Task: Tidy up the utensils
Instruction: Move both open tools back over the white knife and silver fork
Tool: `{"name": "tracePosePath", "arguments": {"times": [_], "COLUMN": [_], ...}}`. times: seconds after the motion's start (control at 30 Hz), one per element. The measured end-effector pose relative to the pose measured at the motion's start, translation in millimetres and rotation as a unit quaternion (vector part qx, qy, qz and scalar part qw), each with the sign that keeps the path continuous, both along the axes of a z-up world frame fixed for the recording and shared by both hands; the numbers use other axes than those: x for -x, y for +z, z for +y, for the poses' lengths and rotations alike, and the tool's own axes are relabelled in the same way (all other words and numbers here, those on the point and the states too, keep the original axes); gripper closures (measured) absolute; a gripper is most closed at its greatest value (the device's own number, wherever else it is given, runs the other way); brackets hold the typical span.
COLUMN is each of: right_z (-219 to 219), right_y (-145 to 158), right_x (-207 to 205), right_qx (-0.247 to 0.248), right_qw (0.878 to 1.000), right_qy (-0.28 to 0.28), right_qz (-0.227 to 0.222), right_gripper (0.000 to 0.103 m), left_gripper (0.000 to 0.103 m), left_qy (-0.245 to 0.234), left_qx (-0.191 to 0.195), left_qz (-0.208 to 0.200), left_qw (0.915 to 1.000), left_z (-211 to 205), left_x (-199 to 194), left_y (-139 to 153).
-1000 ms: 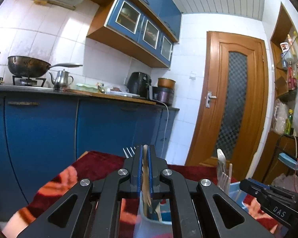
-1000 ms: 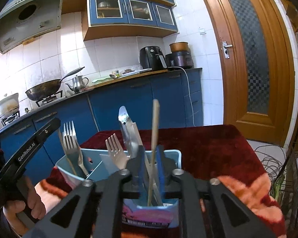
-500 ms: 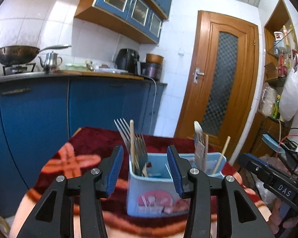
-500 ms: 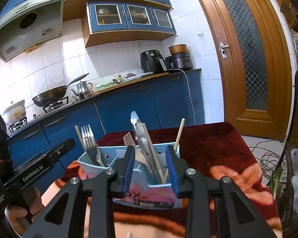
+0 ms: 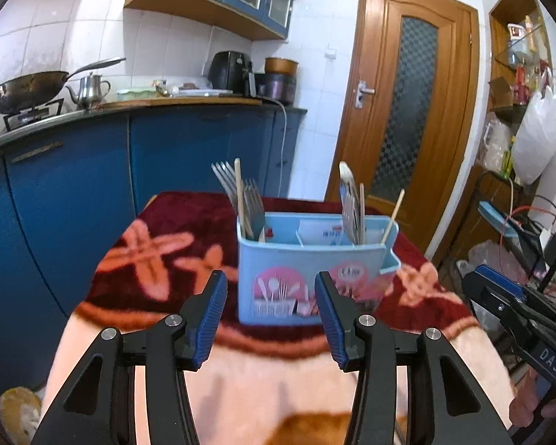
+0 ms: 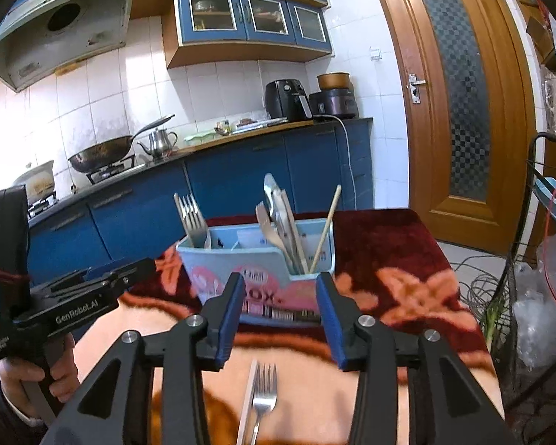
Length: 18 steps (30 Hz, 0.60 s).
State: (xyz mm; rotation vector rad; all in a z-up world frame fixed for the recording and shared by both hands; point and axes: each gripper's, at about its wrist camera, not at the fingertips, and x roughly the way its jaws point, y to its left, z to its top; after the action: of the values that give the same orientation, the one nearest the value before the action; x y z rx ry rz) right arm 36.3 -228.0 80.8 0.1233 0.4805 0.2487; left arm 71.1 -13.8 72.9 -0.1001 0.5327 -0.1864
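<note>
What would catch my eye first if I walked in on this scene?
Probably the pale blue utensil box standing on the dark red patterned cloth, bristling with forks and wooden sticks. Next, the two black claws with blue pads, the left claw and right claw, both opening with nothing between them. A loose fork lies on the cloth just below the right claw.

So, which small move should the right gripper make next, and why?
Probably lower the right gripper onto the silver metal fork lying on the patterned cloth below it. Its jaws are opening with nothing between them, and that fork is not yet in the light blue plastic utensil box.
</note>
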Motion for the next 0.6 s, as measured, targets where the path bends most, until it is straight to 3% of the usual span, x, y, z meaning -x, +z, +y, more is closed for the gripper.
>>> {"name": "tracePosePath", "arguments": {"times": [0.17,0.6], "right_z": [-3.6,-28.8], "right_y": [-12.2,-54.9], "right_x": [12.4,32.1], "right_qx": [-0.008,-0.024], "right_qw": [1.0,0.995], "right_qy": [0.001,-0.037], "right_qz": [0.027,0.091], "right_gripper": [0.052,0.051], "left_gripper": [0.051,0.049], "left_qy": [0.0,-0.023], "left_qx": [-0.002,-0.008], "left_qz": [0.029,0.091], "left_qw": [0.9996,0.9955], "left_z": [0.3,-18.2], "left_x": [10.4,25.1], "left_y": [-8.5,-38.8]}}
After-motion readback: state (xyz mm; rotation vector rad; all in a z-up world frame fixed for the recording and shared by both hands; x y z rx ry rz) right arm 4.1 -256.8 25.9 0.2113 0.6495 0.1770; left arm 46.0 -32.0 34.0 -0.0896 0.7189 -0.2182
